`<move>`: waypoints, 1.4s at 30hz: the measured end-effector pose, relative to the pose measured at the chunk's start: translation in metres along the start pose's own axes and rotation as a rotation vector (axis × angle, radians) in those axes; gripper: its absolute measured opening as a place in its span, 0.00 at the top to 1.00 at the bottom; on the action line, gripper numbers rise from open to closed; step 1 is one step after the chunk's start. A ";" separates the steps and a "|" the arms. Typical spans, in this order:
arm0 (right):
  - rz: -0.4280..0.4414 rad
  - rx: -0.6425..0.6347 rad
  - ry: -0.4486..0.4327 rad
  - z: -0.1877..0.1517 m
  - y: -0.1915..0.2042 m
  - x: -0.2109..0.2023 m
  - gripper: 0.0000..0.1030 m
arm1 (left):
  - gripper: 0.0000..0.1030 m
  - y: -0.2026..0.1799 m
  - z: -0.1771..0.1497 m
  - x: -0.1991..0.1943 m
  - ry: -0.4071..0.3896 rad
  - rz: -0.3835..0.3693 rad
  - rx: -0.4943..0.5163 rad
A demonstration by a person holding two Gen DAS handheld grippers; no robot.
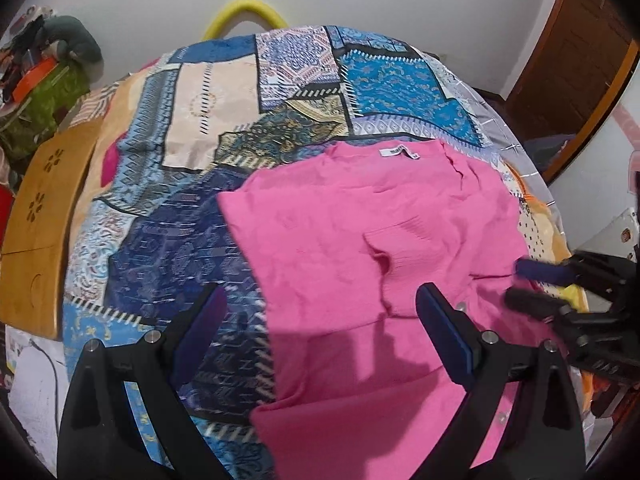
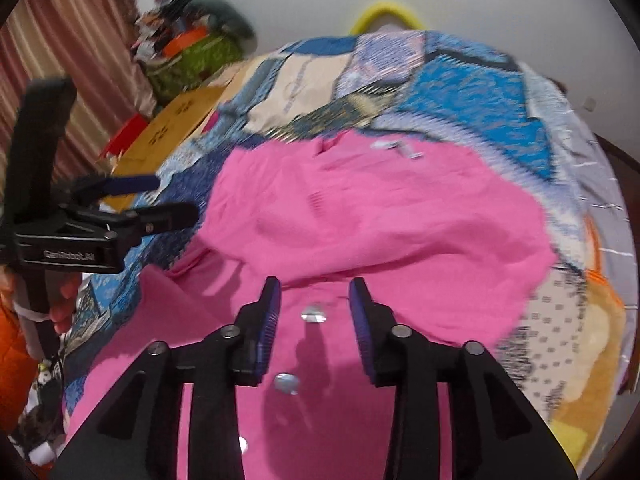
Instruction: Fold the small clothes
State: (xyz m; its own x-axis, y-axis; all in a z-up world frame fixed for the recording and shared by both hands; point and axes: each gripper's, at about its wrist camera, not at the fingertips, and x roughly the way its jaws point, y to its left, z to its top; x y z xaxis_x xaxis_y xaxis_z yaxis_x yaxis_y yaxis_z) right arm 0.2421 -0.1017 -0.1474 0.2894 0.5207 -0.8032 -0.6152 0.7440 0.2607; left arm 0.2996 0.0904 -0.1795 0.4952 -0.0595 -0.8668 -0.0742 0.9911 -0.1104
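Your left claw [image 1: 320,312] gaping wide over the pink cardigan's [image 1: 360,220] edge, your right claw [image 2: 314,304] partly apart above its buttons [image 2: 314,314], cardigan spread on the patchwork bedspread [image 1: 180,240], label [image 1: 398,153] at twelve o'clock.

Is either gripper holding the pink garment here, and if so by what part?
Nothing is held. The left gripper and right gripper both hang over the pink garment with jaws apart and no fabric pinched between them.
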 end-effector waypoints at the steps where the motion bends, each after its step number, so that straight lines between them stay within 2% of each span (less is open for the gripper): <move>1: -0.012 0.008 -0.011 0.000 -0.006 -0.005 0.62 | 0.06 -0.002 0.001 0.004 0.008 -0.004 -0.003; 4: -0.058 0.040 -0.043 -0.002 -0.031 -0.018 0.60 | 0.12 -0.008 0.005 0.018 0.045 -0.022 -0.021; 9: -0.106 0.106 -0.047 -0.009 -0.069 -0.026 0.59 | 0.33 -0.022 0.008 0.044 0.120 -0.055 -0.032; 13: -0.113 0.162 -0.027 -0.019 -0.094 -0.020 0.59 | 0.44 -0.035 0.009 0.058 0.148 -0.074 -0.027; 15: -0.106 0.186 -0.008 -0.024 -0.103 -0.014 0.59 | 0.57 -0.039 0.012 0.066 0.167 -0.090 -0.033; 16: -0.100 0.193 0.001 -0.027 -0.106 -0.011 0.59 | 0.59 -0.041 0.013 0.070 0.173 -0.094 -0.038; 19: -0.075 0.197 0.025 -0.034 -0.106 -0.003 0.59 | 0.73 -0.047 0.018 0.073 0.152 -0.089 -0.036; 21: -0.051 0.186 0.037 -0.037 -0.102 0.001 0.59 | 0.89 -0.053 0.022 0.072 0.136 -0.085 -0.018; 22: -0.044 0.182 0.041 -0.038 -0.102 0.003 0.59 | 0.92 -0.056 0.024 0.071 0.128 -0.081 -0.010; 24: -0.032 0.169 0.057 -0.040 -0.098 0.009 0.59 | 0.94 -0.060 0.027 0.067 0.104 -0.057 0.012; 28: -0.032 0.156 0.084 -0.044 -0.096 0.019 0.59 | 0.94 -0.065 0.036 0.047 0.000 0.004 0.054; 34: -0.030 0.162 0.084 -0.047 -0.098 0.019 0.58 | 0.95 -0.052 0.048 0.016 -0.121 0.064 0.063; 37: -0.035 0.163 0.085 -0.048 -0.097 0.019 0.58 | 0.95 -0.041 0.047 0.019 -0.105 0.067 0.045; 42: -0.050 0.171 0.088 -0.047 -0.095 0.019 0.58 | 0.94 -0.024 0.033 0.054 0.015 0.069 0.019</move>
State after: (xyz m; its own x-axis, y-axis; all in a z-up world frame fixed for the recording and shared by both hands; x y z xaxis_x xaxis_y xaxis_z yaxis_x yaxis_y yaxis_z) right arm 0.2717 -0.1826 -0.2130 0.2460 0.4484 -0.8593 -0.4660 0.8321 0.3008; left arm 0.3566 0.0671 -0.2074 0.4764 0.0076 -0.8792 -0.0913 0.9950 -0.0408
